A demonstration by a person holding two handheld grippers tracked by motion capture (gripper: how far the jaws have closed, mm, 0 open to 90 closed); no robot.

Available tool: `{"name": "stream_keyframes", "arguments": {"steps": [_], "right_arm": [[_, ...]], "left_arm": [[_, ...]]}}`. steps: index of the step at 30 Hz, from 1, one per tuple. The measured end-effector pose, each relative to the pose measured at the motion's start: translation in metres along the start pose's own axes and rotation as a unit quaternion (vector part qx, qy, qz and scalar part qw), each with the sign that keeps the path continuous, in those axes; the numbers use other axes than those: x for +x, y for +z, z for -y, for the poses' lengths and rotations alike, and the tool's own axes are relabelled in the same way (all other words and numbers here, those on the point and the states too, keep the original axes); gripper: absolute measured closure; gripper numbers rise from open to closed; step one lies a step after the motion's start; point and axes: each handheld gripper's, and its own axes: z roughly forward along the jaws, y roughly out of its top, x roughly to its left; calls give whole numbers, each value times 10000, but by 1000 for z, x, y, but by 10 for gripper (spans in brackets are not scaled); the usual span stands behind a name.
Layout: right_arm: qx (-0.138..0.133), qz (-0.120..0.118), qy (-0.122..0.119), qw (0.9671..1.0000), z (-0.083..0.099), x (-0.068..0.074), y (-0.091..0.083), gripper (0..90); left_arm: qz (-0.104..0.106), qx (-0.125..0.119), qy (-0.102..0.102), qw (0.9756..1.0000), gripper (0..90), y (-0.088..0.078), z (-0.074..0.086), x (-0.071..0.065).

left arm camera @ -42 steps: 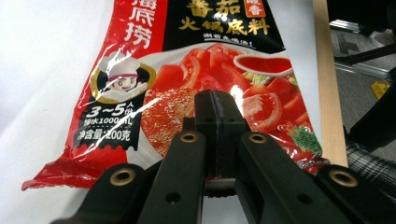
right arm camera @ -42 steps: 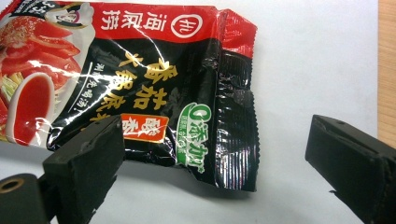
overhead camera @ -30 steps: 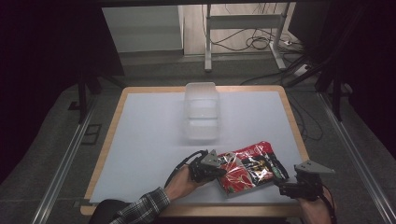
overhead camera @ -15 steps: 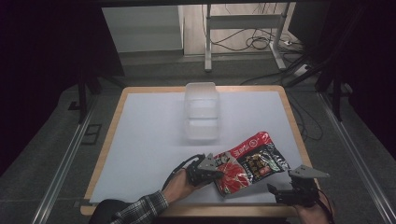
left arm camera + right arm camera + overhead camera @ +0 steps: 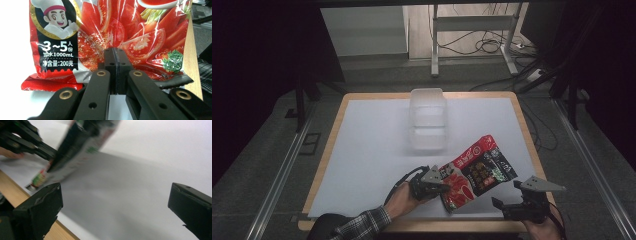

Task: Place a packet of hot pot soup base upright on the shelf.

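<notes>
Now left gripper [image 5: 443, 186] jaws pinch the red packet's [image 5: 477, 171] edge; right gripper [image 5: 504, 204] gapes, empty.

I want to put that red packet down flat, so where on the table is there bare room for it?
The widest bare patch of the white table lies left of the clear container, reaching the left wooden edge. Another runs right of the container, above the red packet. The near edge is crowded: the left gripper pinches the packet, and the right gripper hangs open at the near right corner.

Left gripper [image 5: 443, 186] jaws pressed together, right gripper [image 5: 504, 204] jaws wide apart near the table's front edge
</notes>
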Motion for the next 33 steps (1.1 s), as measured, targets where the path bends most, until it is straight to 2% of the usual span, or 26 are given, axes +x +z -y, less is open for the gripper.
{"name": "stream_keyframes", "arguments": {"steps": [4, 9, 13, 17, 21, 23, 28, 30, 31, 32, 33], "right_arm": [[-161, -129, -5, 9998, -9, 7, 3, 0], [-282, -169, -41, 9995, -22, 15, 11, 12], [-233, -332, 169, 9990, -31, 19, 20, 21], [-214, -391, 228, 9987, -42, 23, 28, 21], [-183, -481, 397, 9979, -55, 24, 37, 28], [-293, -420, 440, 9977, -59, 25, 39, 108], [-538, -312, 585, 9963, -67, 23, 41, 463], [-622, -203, 504, 9966, -69, 24, 42, 551], [-622, -203, 504, 9966, -69, 24, 42, 551], [-667, -94, 442, 9967, -71, 25, 43, 637], [-693, -109, 487, 9963, -71, 26, 43, 664]], "left_arm": [[10, -13, -16, 10000, 900, 0, 1, 0], [-57, -63, -13, 10000, 900, 0, 2, -2], [-73, -68, 4, 10000, 900, 0, 2, -3], [-85, -78, 6, 9999, 900, 0, 3, -3], [-81, -81, 3, 9999, 900, 0, 3, -3], [-79, -63, 16, 9999, 900, 0, 3, -3], [-36, -61, -6, 10000, 900, 0, 4, -2], [-26, -55, 0, 10000, 900, 0, 4, -2], [-26, -55, 0, 10000, 900, 0, 4, -2], [-15, -50, 14, 10000, 900, -1, 5, -2], [-19, -59, 25, 10000, 900, -1, 5, -2]]}}
